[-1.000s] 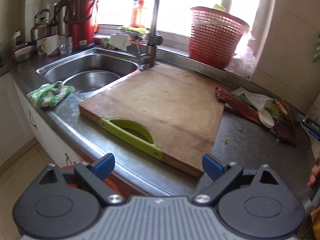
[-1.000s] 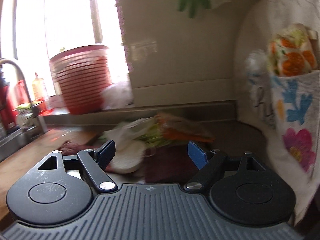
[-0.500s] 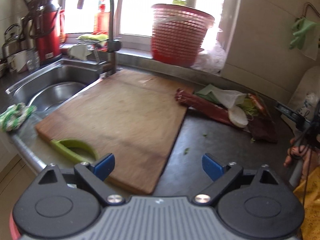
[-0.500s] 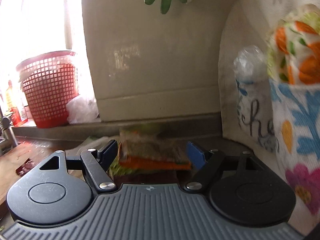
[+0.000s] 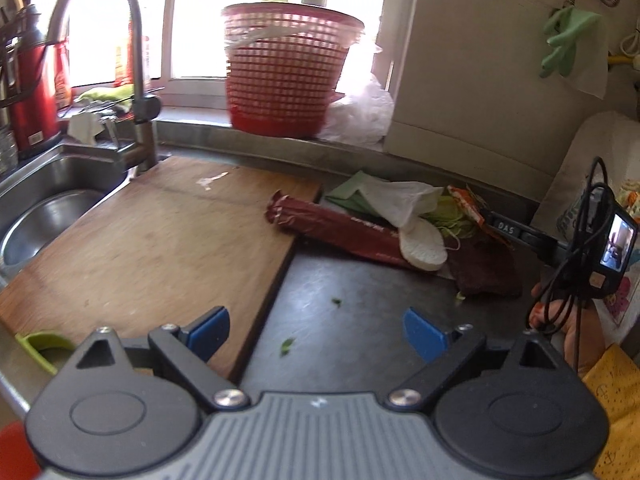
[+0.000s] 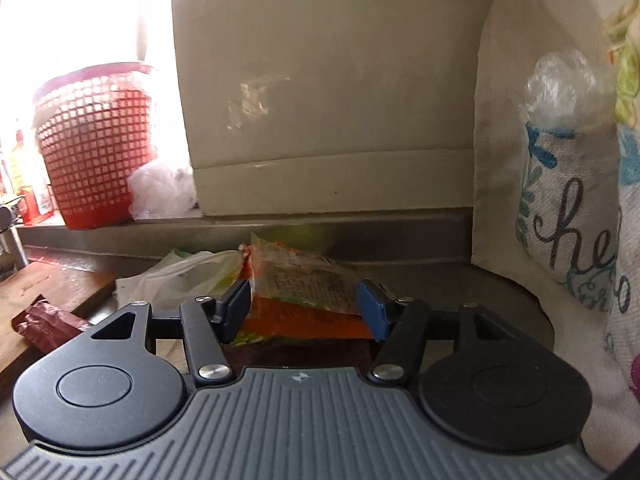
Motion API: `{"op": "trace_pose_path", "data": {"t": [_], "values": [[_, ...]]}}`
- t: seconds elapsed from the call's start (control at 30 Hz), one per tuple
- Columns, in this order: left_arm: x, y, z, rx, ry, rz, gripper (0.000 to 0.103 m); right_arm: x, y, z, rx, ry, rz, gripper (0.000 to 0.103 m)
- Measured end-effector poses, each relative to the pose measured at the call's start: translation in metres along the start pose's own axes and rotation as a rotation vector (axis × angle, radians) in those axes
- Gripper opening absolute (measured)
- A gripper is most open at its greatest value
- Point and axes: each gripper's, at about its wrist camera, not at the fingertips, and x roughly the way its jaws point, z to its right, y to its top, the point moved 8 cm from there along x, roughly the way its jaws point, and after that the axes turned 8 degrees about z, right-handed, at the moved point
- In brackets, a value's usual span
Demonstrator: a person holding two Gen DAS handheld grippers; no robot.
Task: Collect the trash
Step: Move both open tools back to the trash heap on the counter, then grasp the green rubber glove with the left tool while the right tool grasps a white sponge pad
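Observation:
A heap of trash lies on the dark counter [image 5: 360, 308] by the wall: a long dark red wrapper [image 5: 340, 232] [image 6: 44, 320], a white plastic bag [image 5: 400, 200] [image 6: 180, 276], a white disc [image 5: 424, 248], green scraps and an orange snack packet [image 6: 304, 284] [image 5: 466, 204]. My right gripper [image 6: 304, 308] is down at the heap with its jaws closing. The orange packet sits between the blue pads [image 6: 240, 304], which stand at its two edges, not visibly squeezing it. My left gripper [image 5: 316, 330] hangs open over the counter in front of the heap, with nothing between its fingers.
A wooden cutting board [image 5: 160, 232] lies left of the heap, beside the sink [image 5: 48, 208] and faucet [image 5: 140, 80]. A red mesh basket [image 5: 284, 76] [image 6: 92, 152] stands on the window ledge. A printed cloth organizer [image 6: 560, 200] hangs at the right. A hand [image 5: 560, 312] holds the right gripper.
The left view has swung right from the sink to the trash heap. The right gripper has moved in onto the orange packet and its jaws have narrowed around it.

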Motion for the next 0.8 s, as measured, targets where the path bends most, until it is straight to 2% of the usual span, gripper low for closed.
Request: {"op": "trace_pose_path", "data": {"t": [0.1,0.27,0.4,0.5,0.67,0.8], "values": [[0.010,0.004,0.007,0.001,-0.004,-0.001,0.094,0.008,-0.004,0.000,0.040,0.046,-0.036,0.075],[0.032,0.015,0.017,0.002,-0.015,0.008,0.094,0.010,-0.005,0.002,0.047,0.048,-0.041,0.076],[0.056,0.034,0.026,0.012,-0.019,0.036,0.094,0.004,-0.008,0.002,0.093,0.080,-0.052,0.088],[0.078,0.050,0.033,0.022,-0.020,0.057,0.094,0.000,-0.010,0.000,0.126,0.123,-0.069,0.087],[0.121,0.073,0.043,0.047,-0.010,0.078,0.094,-0.007,-0.010,-0.012,0.099,0.181,-0.052,0.089],[0.157,0.085,0.052,0.081,-0.024,0.075,0.094,-0.004,-0.011,-0.013,0.081,0.175,-0.058,0.090]]}}
